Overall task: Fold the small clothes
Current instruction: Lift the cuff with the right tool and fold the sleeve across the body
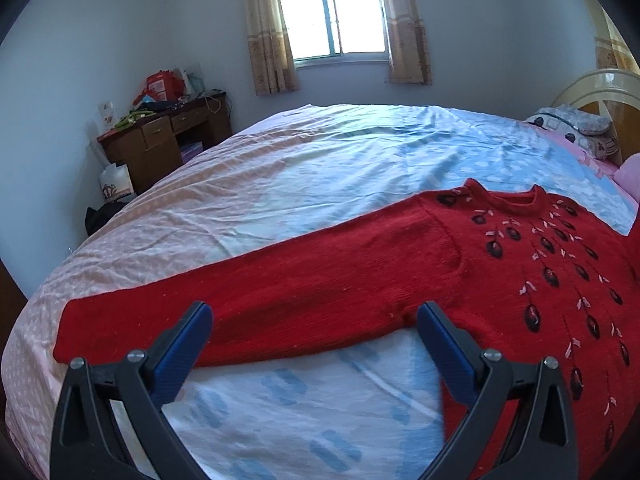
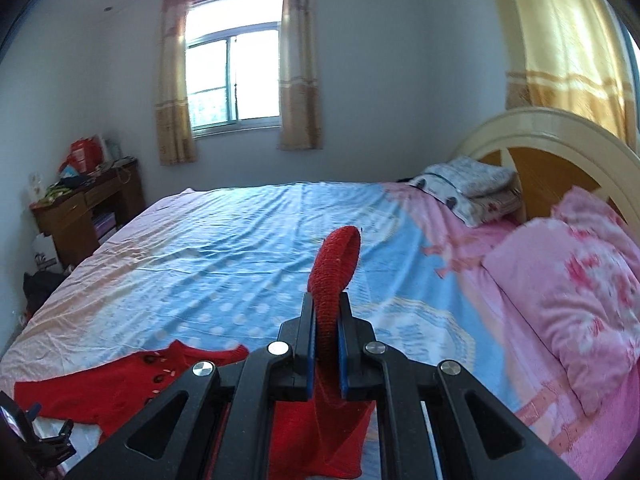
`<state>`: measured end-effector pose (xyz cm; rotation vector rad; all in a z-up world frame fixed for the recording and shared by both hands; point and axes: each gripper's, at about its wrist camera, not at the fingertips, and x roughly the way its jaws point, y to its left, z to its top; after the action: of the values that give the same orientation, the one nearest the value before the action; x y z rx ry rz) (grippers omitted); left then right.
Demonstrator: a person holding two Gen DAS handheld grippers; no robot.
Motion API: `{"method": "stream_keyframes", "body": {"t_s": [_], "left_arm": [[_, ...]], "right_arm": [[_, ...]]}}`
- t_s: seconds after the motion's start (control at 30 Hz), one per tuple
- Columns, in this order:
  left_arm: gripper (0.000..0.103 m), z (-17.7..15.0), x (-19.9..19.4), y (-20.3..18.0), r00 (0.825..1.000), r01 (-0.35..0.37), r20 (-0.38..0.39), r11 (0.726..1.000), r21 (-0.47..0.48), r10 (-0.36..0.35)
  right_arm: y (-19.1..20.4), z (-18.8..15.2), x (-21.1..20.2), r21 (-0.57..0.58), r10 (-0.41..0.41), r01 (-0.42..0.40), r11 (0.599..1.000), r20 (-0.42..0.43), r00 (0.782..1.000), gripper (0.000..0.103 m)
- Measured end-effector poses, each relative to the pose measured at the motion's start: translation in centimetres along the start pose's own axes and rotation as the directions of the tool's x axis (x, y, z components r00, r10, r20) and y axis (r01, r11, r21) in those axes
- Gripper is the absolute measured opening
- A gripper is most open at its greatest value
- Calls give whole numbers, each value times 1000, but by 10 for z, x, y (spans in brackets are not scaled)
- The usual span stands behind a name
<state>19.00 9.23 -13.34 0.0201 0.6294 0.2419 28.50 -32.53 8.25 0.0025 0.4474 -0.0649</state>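
Sweater cuff sat pinched upright between our right tongs, lifted above the bed. Our left tongs gaped wide with nothing between them, just over the other sleeve, which lay flat. Beyond them stood a window; a desk was at far left.

at the bottom centre of the frame the right gripper is seen clamped on a red knitted cuff, which stands up above the fingertips. the red sweater is spread at the lower left on the blue and pink bed sheet. a pink pillow is seen at the right, a wooden desk at the left, a curtained window at the top.
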Motion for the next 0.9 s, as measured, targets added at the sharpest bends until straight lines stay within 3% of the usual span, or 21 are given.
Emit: {"method": "stream_keyframes", "body": {"t_s": [0.53,0.9], "left_arm": [[103,-9,6,25,1000,-7,-16,999,-48,6],[103,-15,13,34,999,-14,-39,998,-63,11]], "right_arm": [[124,6,25,-174,150,-154,973,-33,988,7],[222,-44,59,-330,240,-272,904,-135,961,7]]}}
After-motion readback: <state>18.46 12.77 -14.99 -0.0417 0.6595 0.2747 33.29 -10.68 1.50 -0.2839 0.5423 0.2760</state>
